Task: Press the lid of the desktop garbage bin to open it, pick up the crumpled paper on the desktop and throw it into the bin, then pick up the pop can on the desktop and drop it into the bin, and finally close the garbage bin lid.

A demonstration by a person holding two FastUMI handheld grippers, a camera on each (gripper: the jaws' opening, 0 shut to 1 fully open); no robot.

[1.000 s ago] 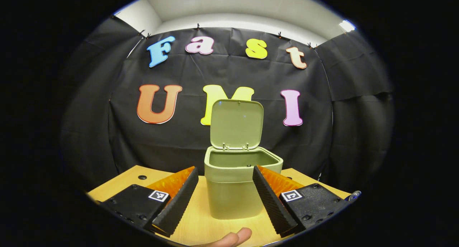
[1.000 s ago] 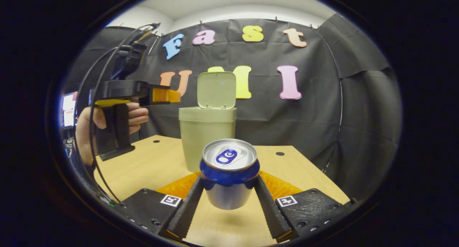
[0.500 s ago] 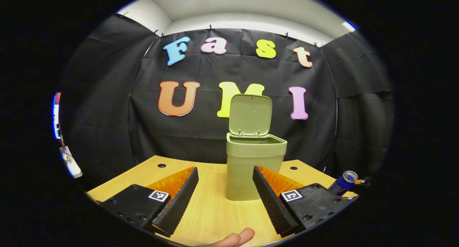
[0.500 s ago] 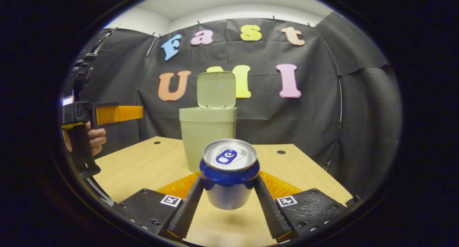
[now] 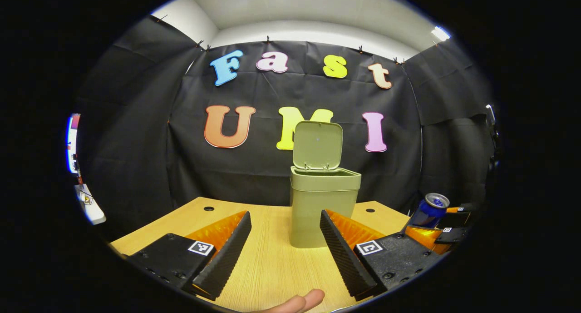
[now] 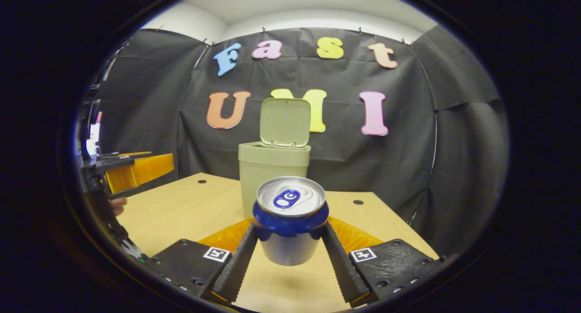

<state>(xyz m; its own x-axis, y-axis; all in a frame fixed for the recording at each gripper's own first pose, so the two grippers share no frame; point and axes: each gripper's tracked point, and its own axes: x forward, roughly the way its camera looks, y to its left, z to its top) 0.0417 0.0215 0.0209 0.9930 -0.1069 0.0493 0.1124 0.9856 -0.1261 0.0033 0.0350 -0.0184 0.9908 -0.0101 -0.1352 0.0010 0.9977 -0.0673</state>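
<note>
Upright pop can (image 6: 290, 220) clamped between jaws

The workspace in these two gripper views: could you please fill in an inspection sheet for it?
Surface: wooden desktop with small round holes.
Job's things: green bin upright on the desktop, lid standing open; pop can upright, lifted off the desktop. Crumpled paper: nothing seen on the desktop.
Clutter: nothing seen.
Grippers: right gripper shut on the pop can; left gripper open, holding nothing, with a fingertip of the person's hand below it.
Cables: nothing seen clearly.
Surroundings: black cloth wall, white ceiling.
</note>
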